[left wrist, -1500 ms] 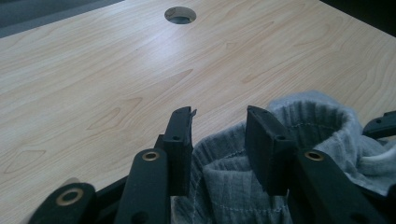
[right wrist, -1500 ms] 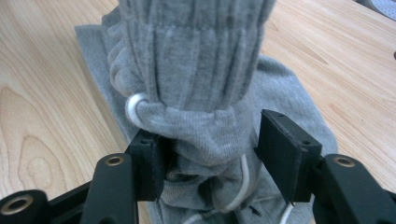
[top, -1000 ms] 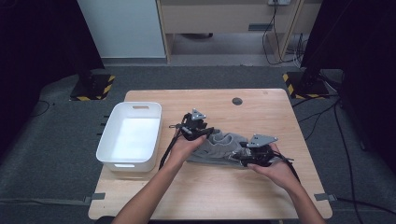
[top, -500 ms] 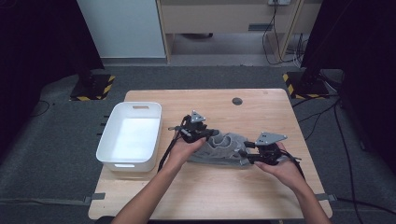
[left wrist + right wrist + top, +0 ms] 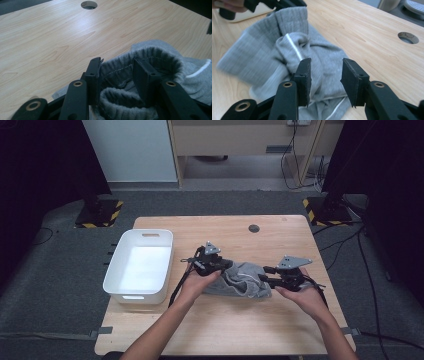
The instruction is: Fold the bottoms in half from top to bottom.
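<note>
Surface: a light wooden table (image 5: 230, 325) with a round cable hole (image 5: 254, 228) near its far edge, set on grey carpet. Yellow-and-black striped stand bases are seen on the floor at both far corners; pale cabinets and loose cables are seen beyond. A white rectangular bin (image 5: 140, 266) is placed at the table's left side.

Garment: a crumpled grey garment (image 5: 240, 281) with a ribbed waistband and a white drawstring lies at the table's middle, between the two hands and just right of the bin.

Left gripper (image 5: 226, 265): held low by a forearm entering from the bottom edge, jaws directed rightward into the garment's left end. The jaws are partly parted; the ribbed waistband is bunched between them and is pressed against both pads.

Right gripper (image 5: 264, 280): held at the garment's right end, pointed leftward. Its jaws have just been closing; a gap remains between the pads, the grey cloth is seen behind and below that gap, and no pressing on it is seen.

Obscured: the garment's kind cannot be made out from the crumple; its left part is blurred in the right gripper view.
</note>
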